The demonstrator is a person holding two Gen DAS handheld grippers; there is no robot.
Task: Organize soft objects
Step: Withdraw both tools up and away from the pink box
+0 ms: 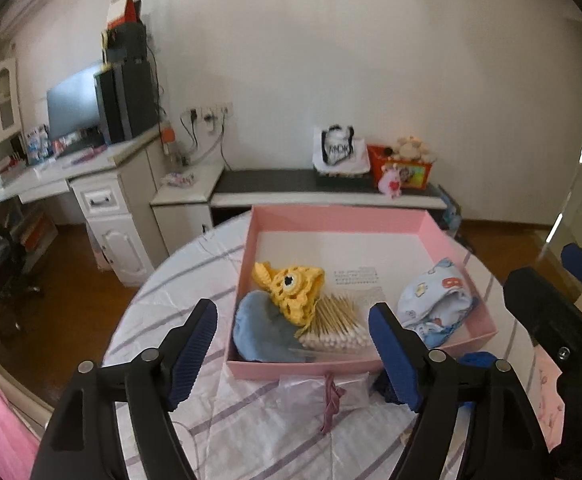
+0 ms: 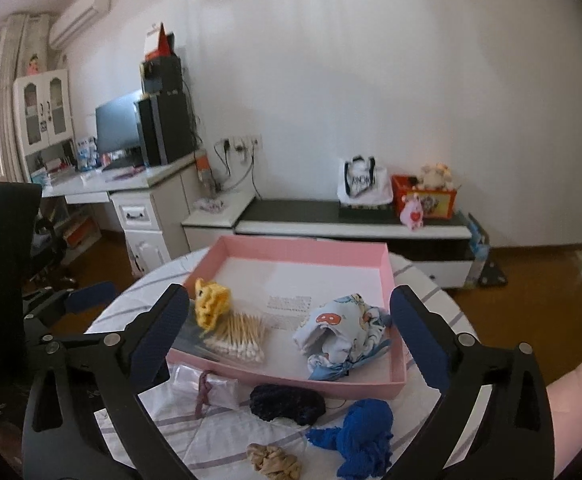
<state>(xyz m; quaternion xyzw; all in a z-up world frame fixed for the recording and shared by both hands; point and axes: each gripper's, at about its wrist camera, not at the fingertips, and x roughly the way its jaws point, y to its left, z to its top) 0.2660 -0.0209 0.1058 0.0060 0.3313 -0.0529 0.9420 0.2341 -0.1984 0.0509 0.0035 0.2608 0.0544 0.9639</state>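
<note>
1. A box (image 2: 291, 376) sits mid-frame on the tabletop (image 2: 219, 436) in the right wrist view.
2. Inside, at its left — a crocheted toy (image 2: 211, 304) lies on a bundle of cotton swabs (image 2: 239, 336); a folded cloth (image 2: 343, 332) lies at the right.
3. Before the box's near wall lie a plastic bag (image 2: 211, 384), a dark knit piece (image 2: 287, 402), a crumpled cloth (image 2: 361, 434) and, lowest, a scrunchie (image 2: 273, 460).
4. Behind — a low cabinet (image 2: 351, 226) along the wall.
</note>
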